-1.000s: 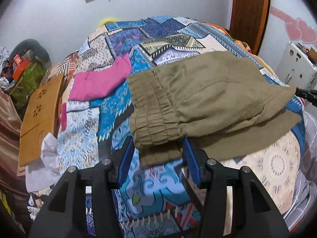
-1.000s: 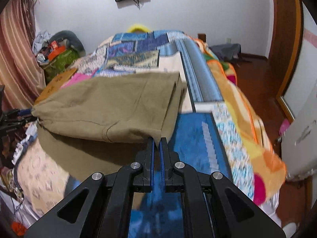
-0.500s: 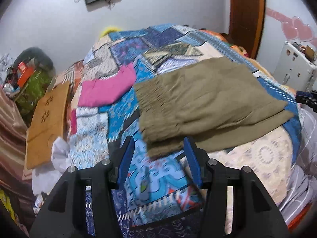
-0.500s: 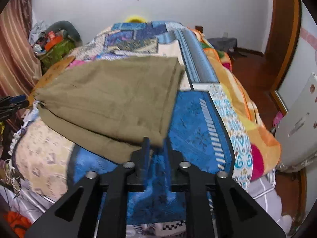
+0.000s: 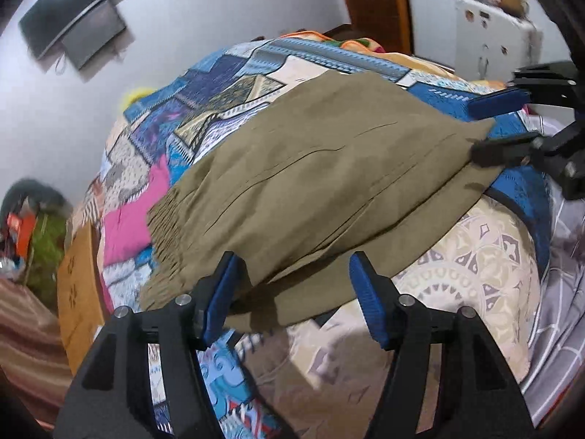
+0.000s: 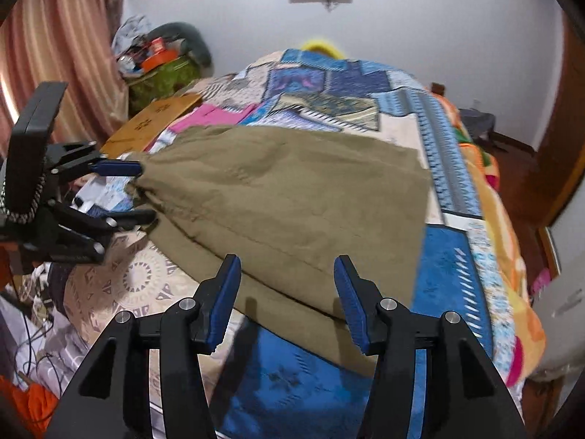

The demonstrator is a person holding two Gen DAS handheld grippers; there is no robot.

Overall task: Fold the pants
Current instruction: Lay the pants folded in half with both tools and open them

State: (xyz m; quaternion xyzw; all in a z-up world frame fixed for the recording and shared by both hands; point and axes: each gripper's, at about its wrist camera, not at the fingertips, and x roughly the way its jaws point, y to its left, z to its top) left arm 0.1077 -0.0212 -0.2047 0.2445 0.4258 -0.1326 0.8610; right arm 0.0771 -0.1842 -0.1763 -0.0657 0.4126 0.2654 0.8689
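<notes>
Olive pants lie folded across the patchwork bedspread, waistband to the left in the left wrist view. My left gripper hovers at the pants' near edge. Its jaws are opening and the pads do not press the cloth lying between them. In the right wrist view the pants spread ahead of my right gripper. Its jaws are opening too, over the near hem without gripping it. Each gripper shows in the other's view: the right gripper at the hem corner, the left gripper at the waistband corner.
A pink garment lies on the bed beyond the waistband. A wooden board leans beside the bed, with a pile of clutter and a curtain behind it. A white cabinet stands past the bed's far side.
The right gripper went from shut on the hem to open, letting the cloth drop. Both grippers shifted along the pants' near edge, the left rolled, and its jaws widened.
</notes>
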